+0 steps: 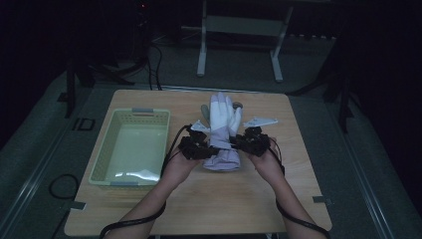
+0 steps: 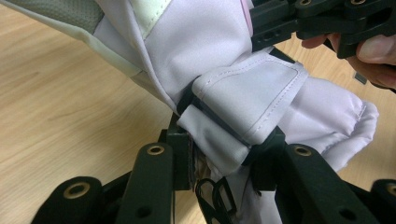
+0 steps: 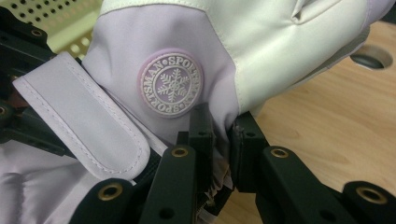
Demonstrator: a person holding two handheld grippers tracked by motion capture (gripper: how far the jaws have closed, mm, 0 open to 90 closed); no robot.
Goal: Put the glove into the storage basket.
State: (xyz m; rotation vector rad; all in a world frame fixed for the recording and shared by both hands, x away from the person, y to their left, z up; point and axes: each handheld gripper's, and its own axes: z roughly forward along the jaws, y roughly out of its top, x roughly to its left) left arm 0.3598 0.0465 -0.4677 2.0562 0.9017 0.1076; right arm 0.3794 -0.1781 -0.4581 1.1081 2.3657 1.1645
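Pale green perforated basket [image 1: 105, 149] holding nothing, left of a lilac-and-white padded glove [image 1: 222, 130] with snowflake badge [image 3: 172, 84], left gripper [image 1: 198, 148] and right gripper [image 1: 247, 142] each clamped on its wrist fabric

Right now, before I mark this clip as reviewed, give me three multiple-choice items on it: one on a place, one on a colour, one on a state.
1. Where does the basket stand, seen from the high view?
A. Left of the glove
B. Right of the glove
C. On top of the glove

2. What colour is the round snowflake badge on the glove?
A. Red
B. Pale lilac
C. Black

3. How do the left gripper and right gripper stand?
A. Both open, clear of the glove
B. One shut on the basket rim
C. Both shut on the glove near its cuff

Answers:
1. A, the pale green basket sits on the table to the glove's left.
2. B, the badge is lilac with white lettering.
3. C, each gripper view shows fabric pinched between the black jaws.
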